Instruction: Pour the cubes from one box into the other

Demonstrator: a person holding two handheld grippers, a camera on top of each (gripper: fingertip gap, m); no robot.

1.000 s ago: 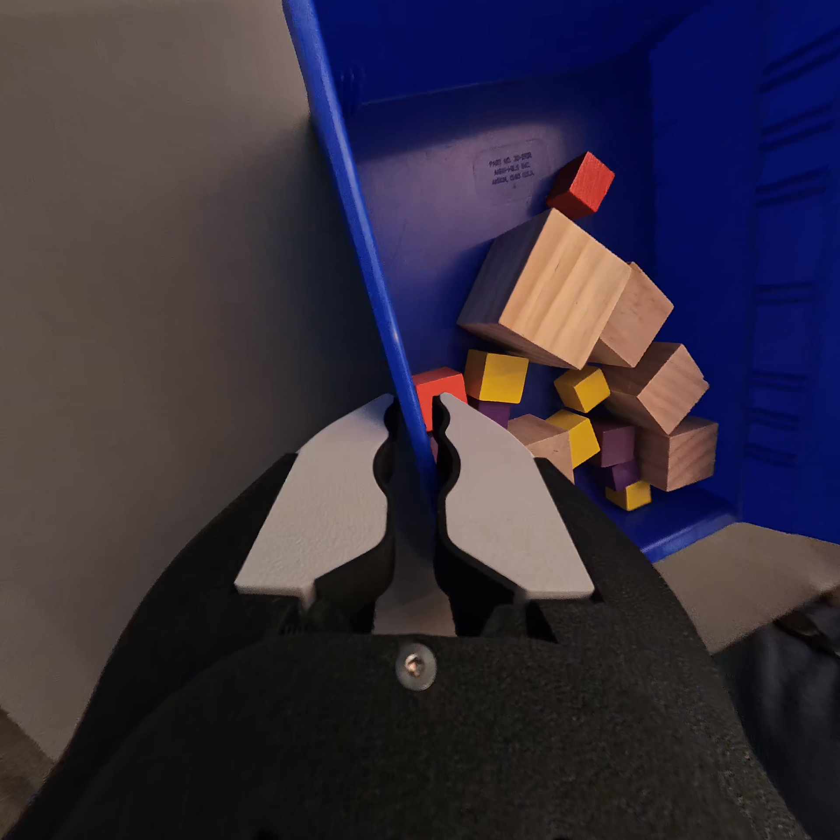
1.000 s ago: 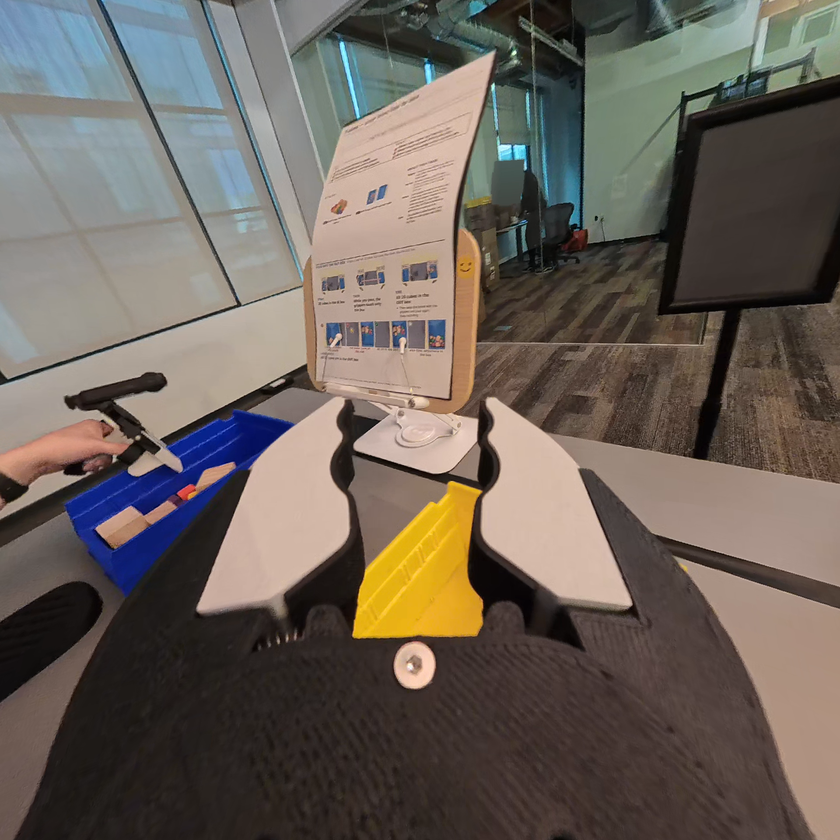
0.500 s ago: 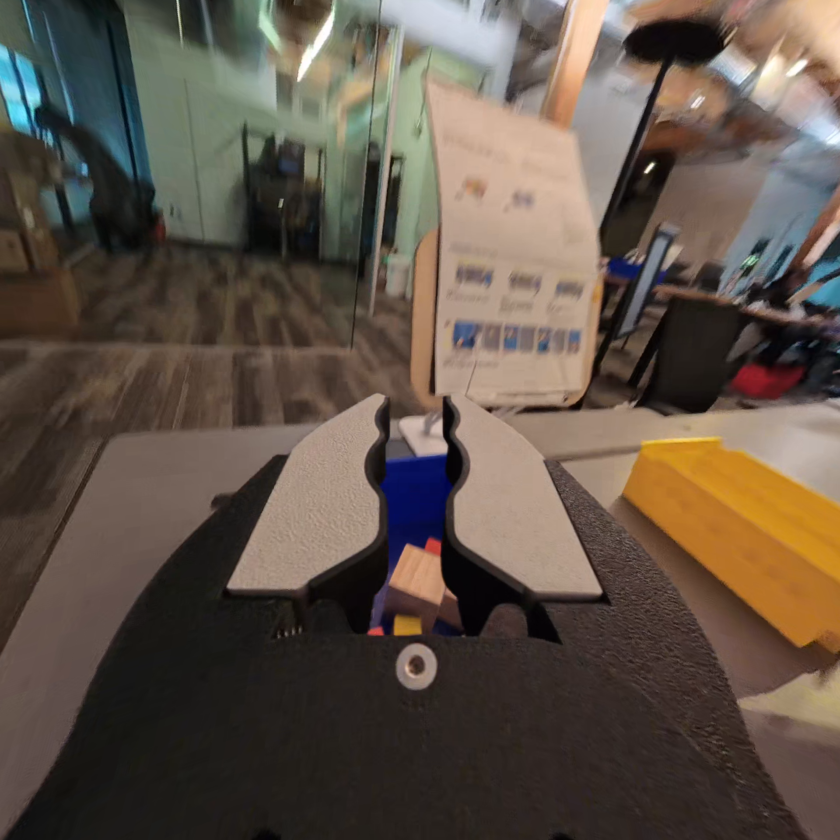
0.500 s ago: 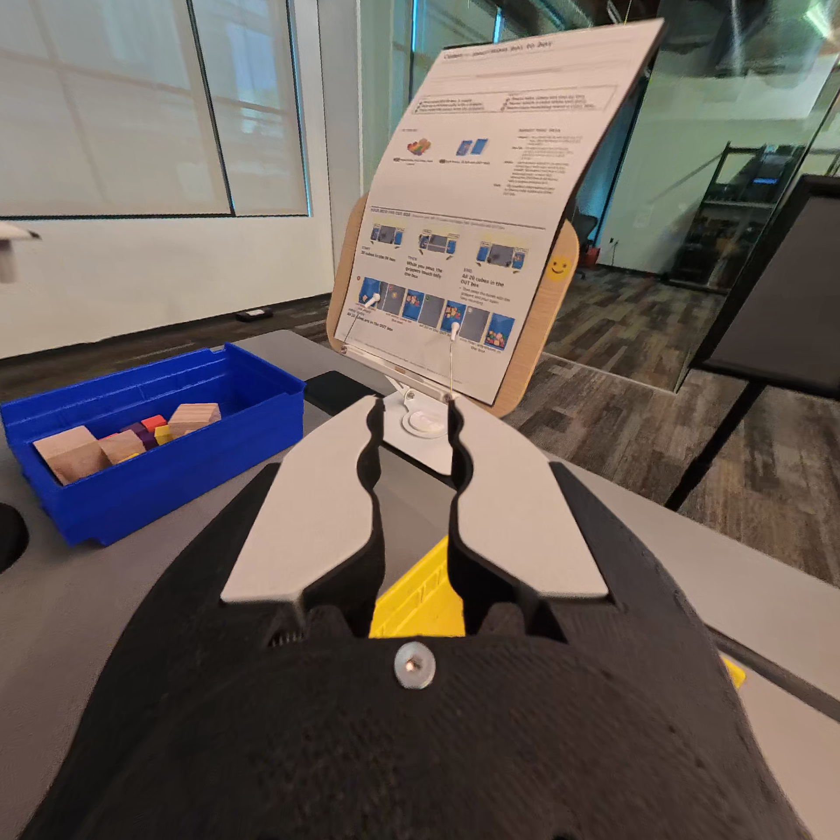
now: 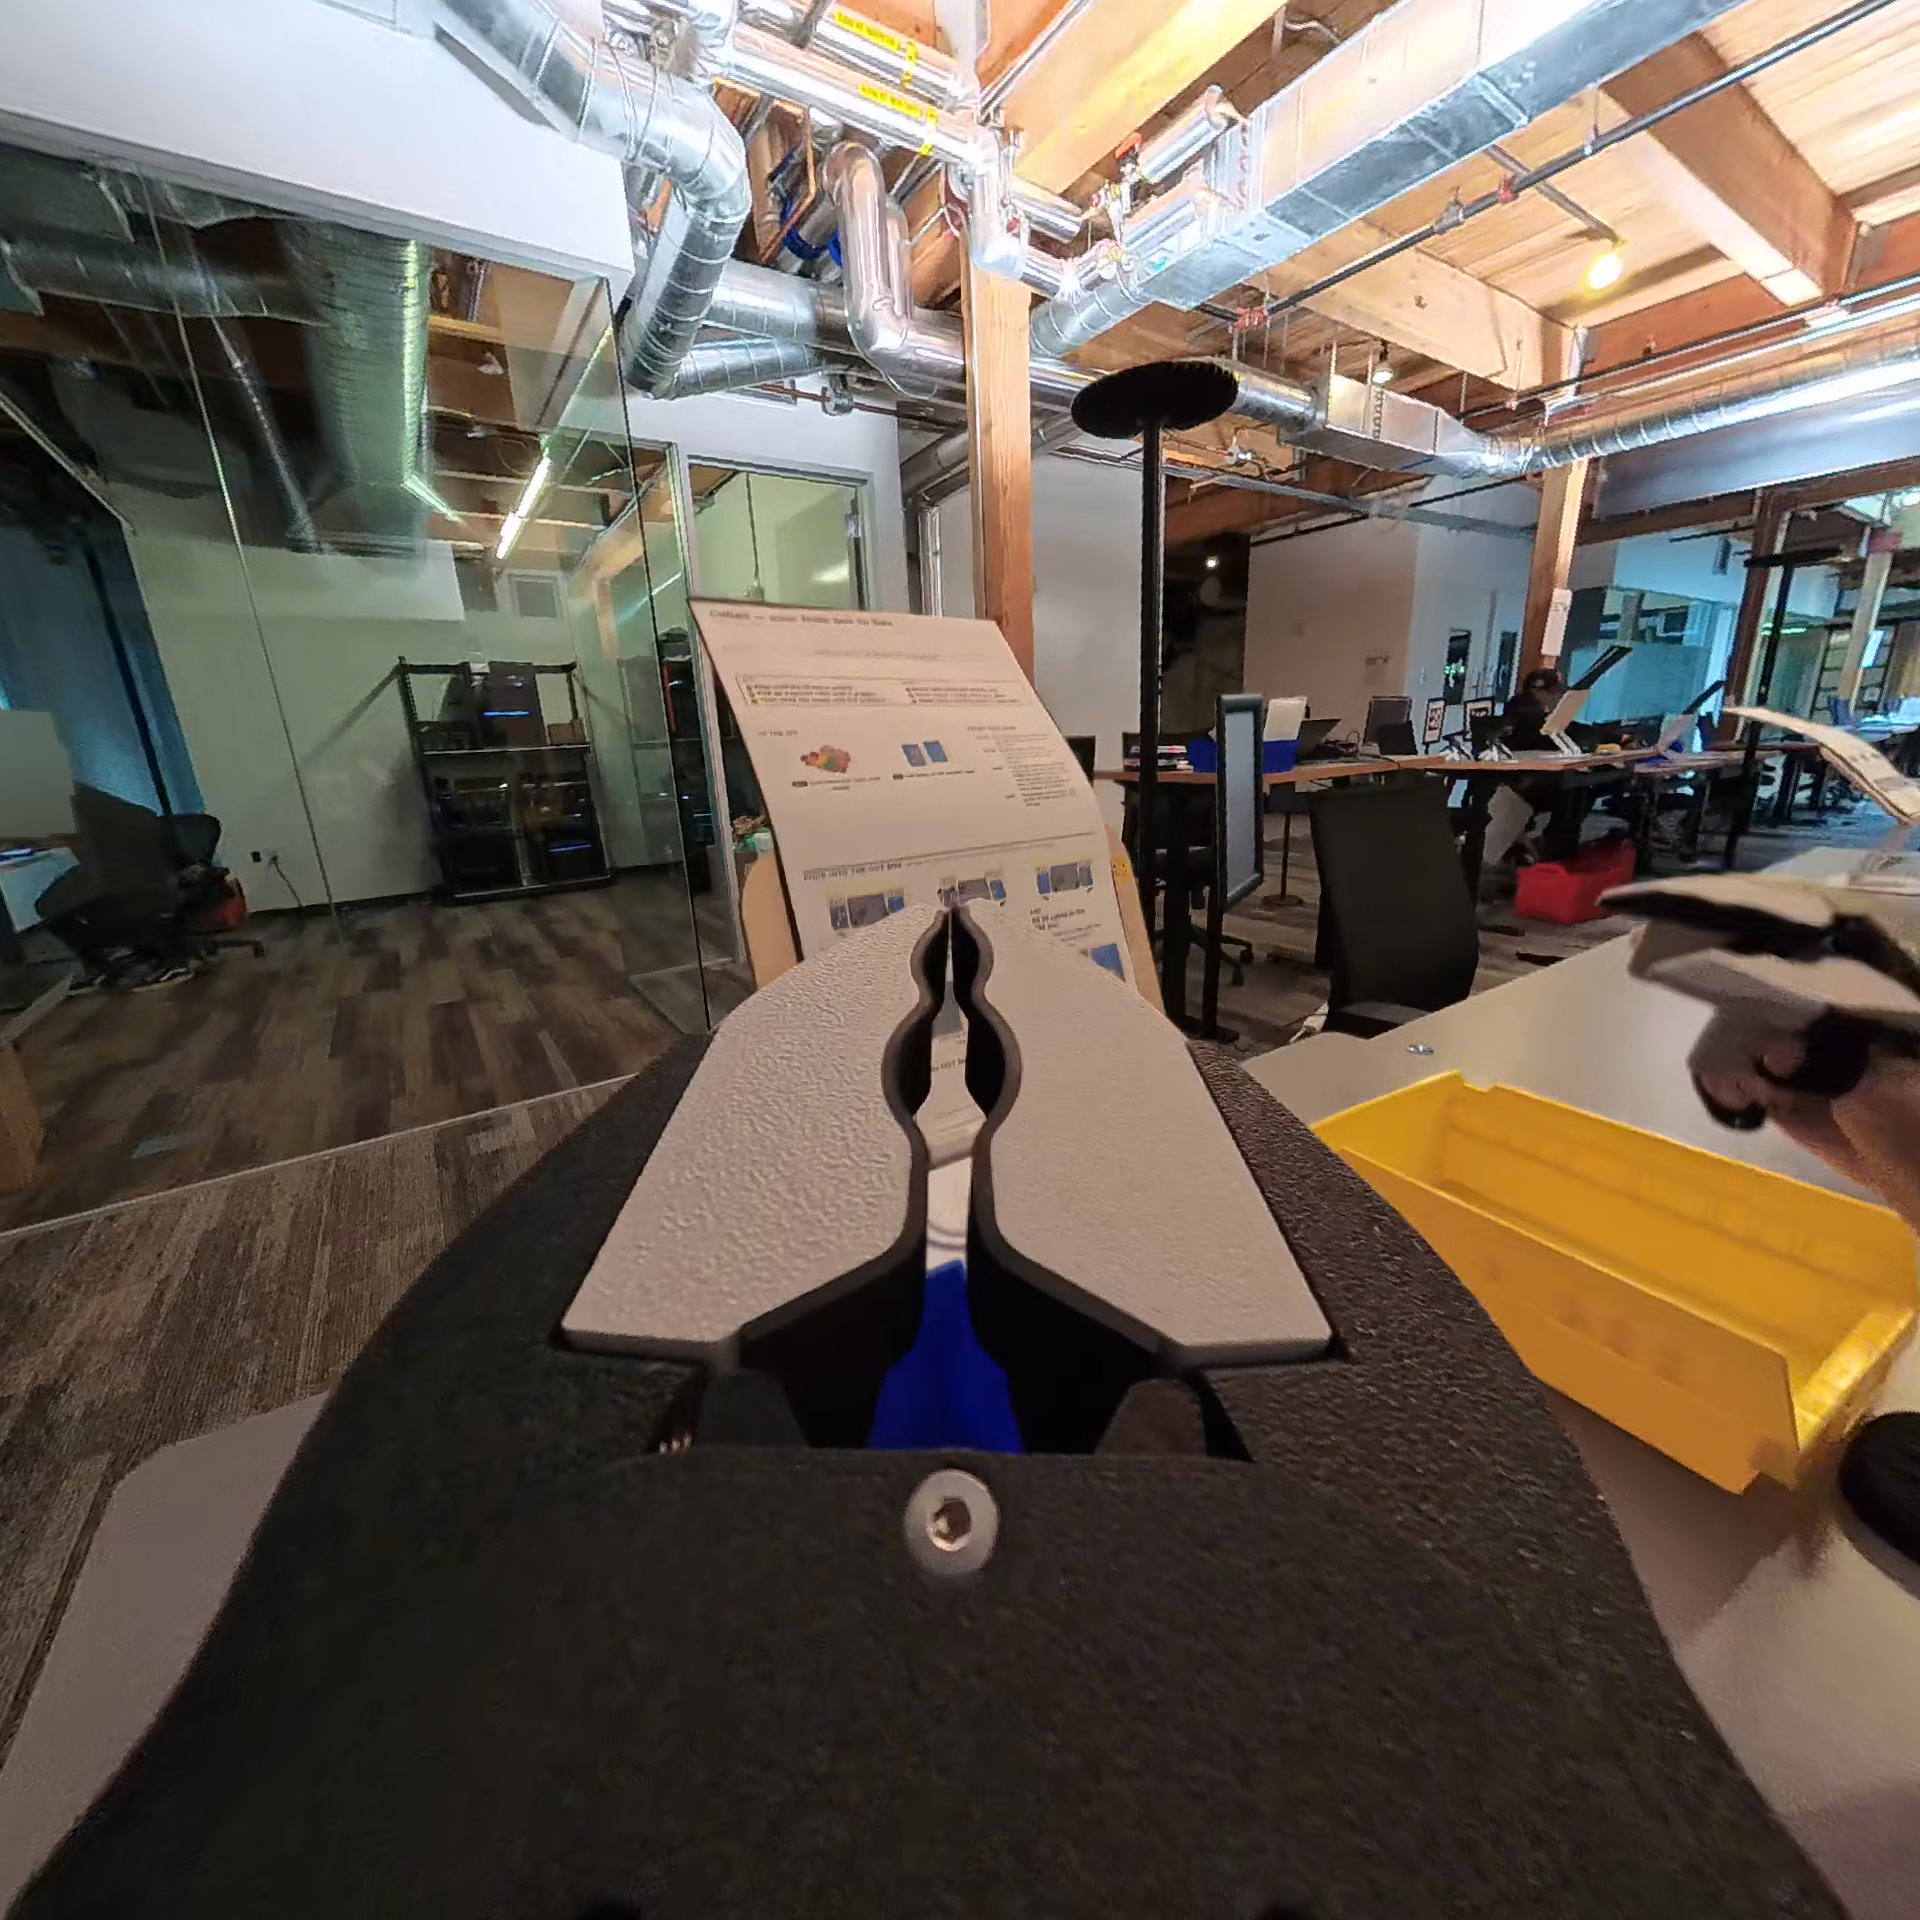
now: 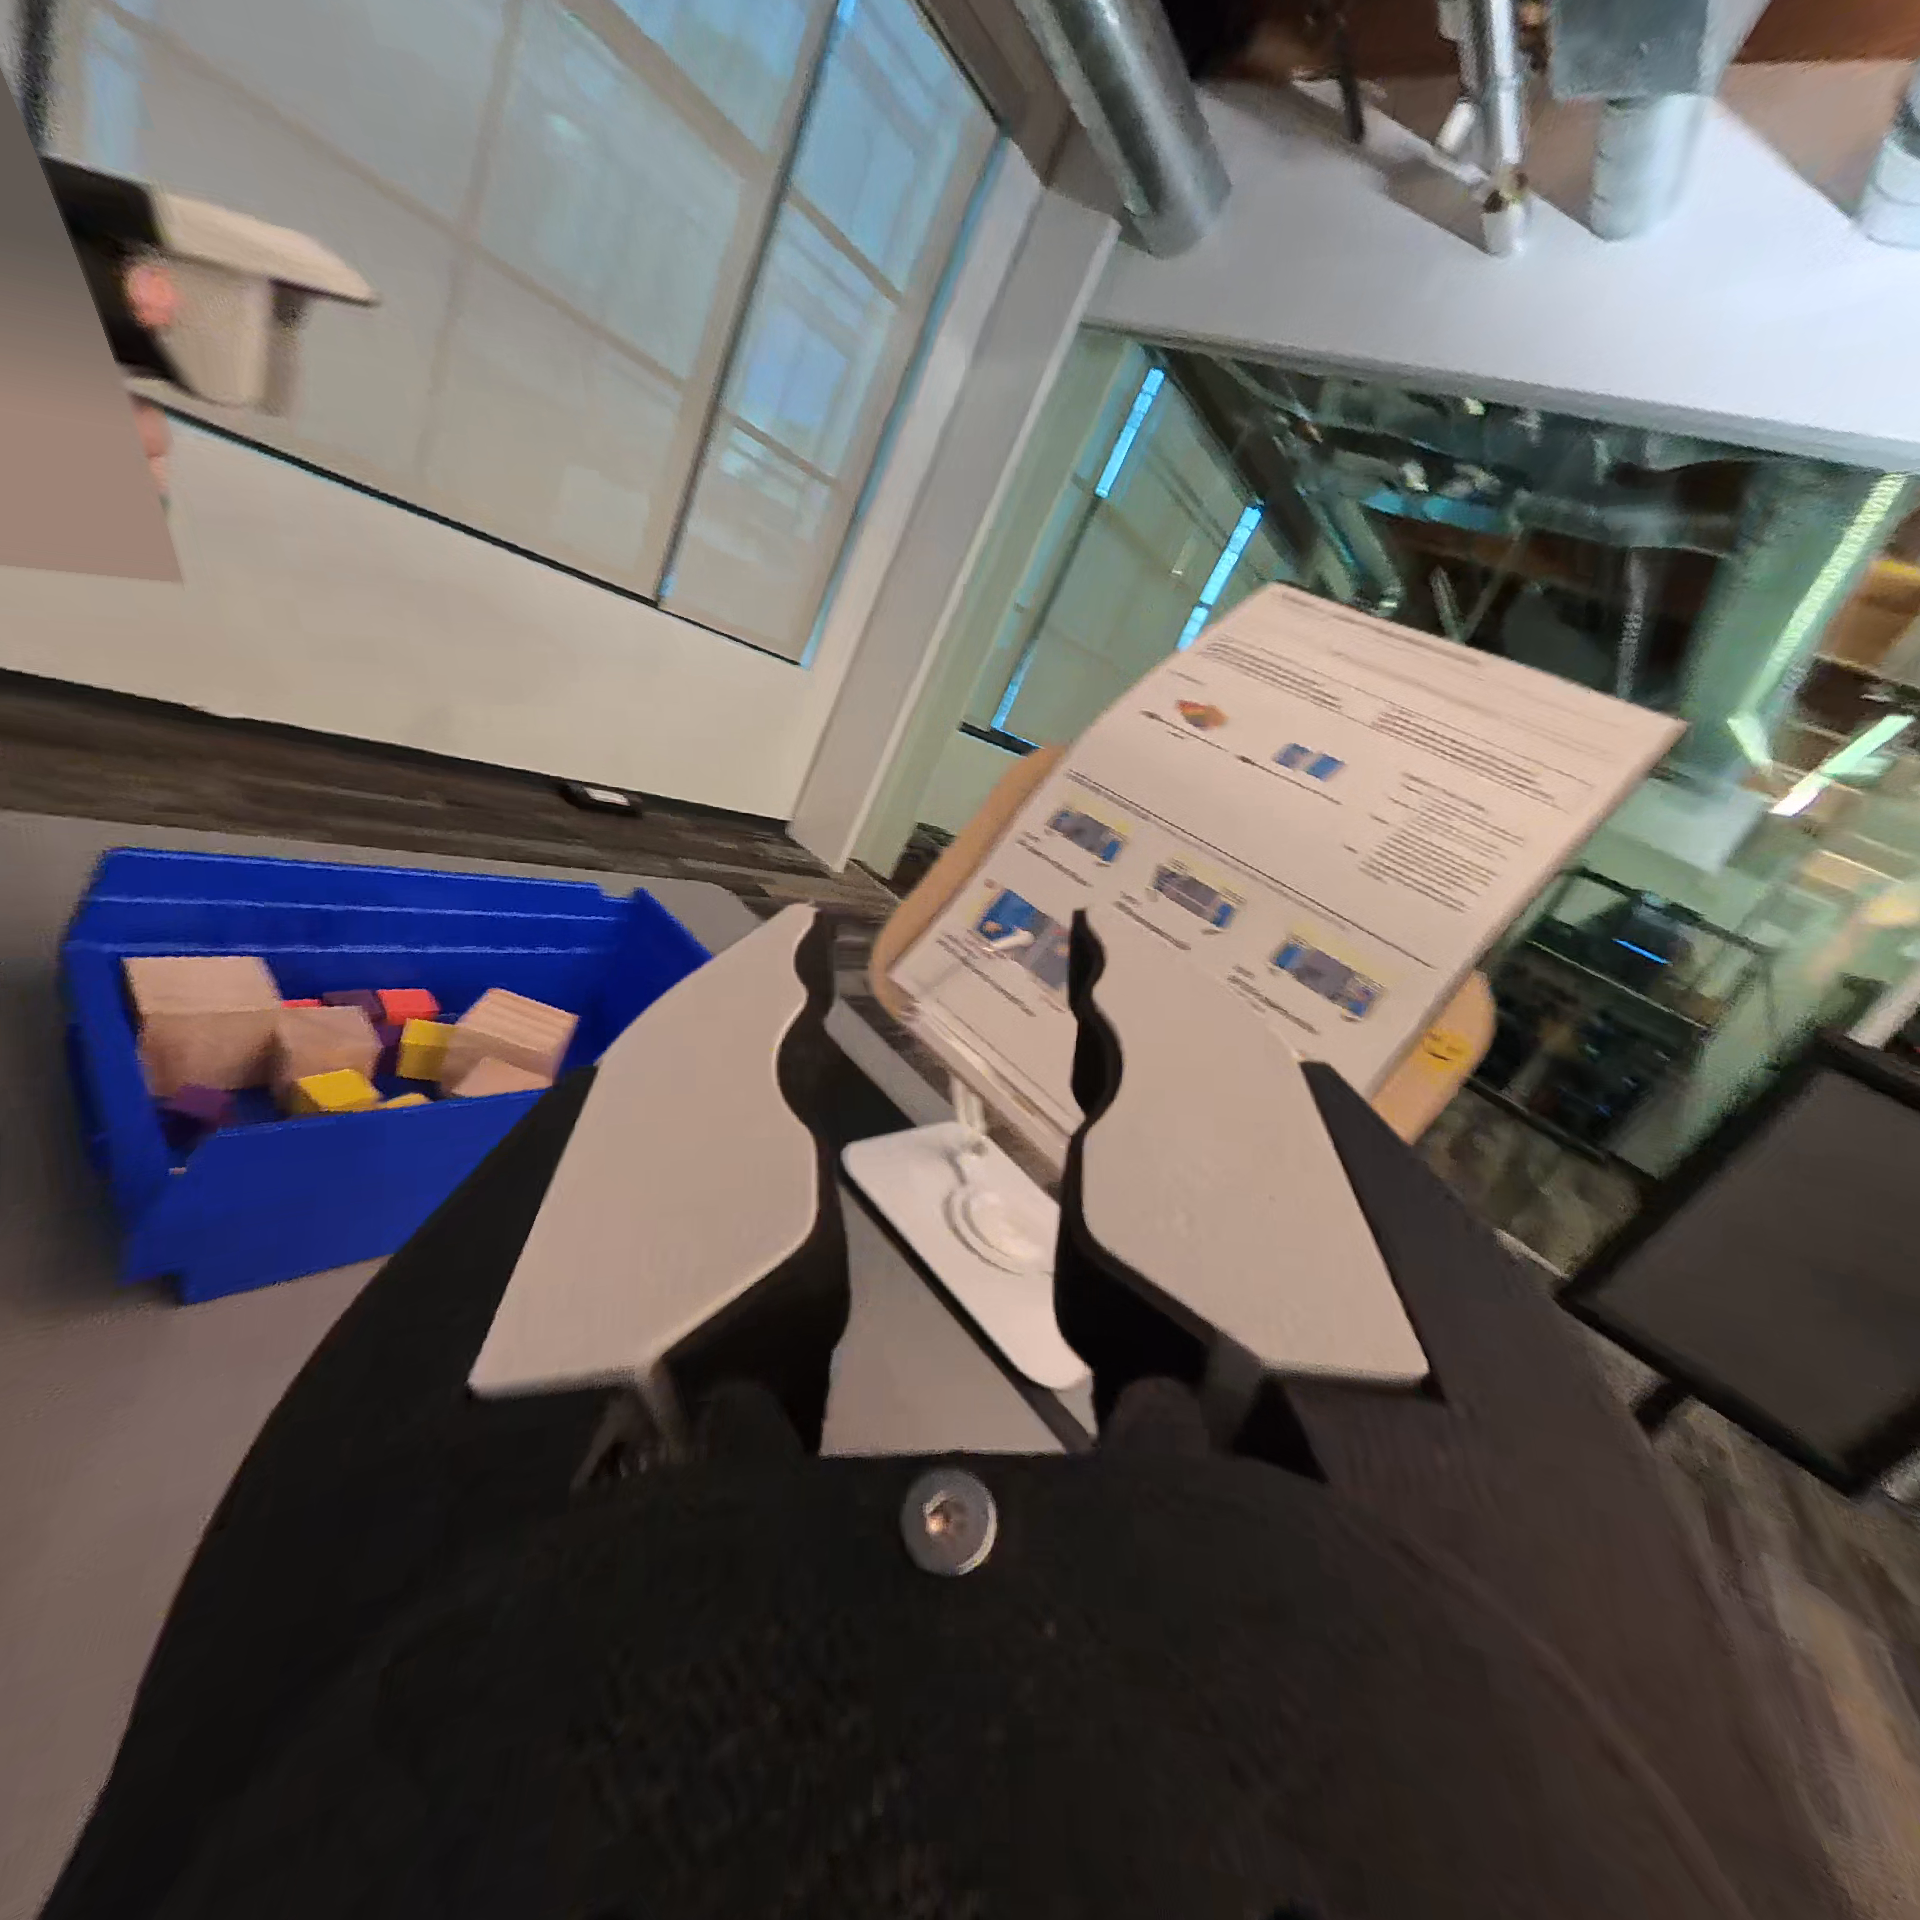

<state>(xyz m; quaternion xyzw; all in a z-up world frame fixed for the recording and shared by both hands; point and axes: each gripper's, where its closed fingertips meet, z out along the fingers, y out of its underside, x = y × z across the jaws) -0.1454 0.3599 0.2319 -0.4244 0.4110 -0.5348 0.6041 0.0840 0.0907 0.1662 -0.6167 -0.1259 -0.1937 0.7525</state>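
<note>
Right wrist view shows me the blue box [image 6: 343, 1091] on the desk [image 6: 156, 1455], wooden and coloured cubes [image 6: 343, 1039] inside; the yellow box [image 5: 1621, 1278] sits empty. My right hand-held gripper [image 6: 940, 925] is spread, holding nothing; the left hand-held gripper [image 5: 951, 920] is closed, empty. I'd pinch the stiff, slick plastic rim; the loose cubes will shift.

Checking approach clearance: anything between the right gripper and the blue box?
Nothing visible: only bare table lies between the open right gripper and the blue box; the paper stand sits off to the right.
</note>
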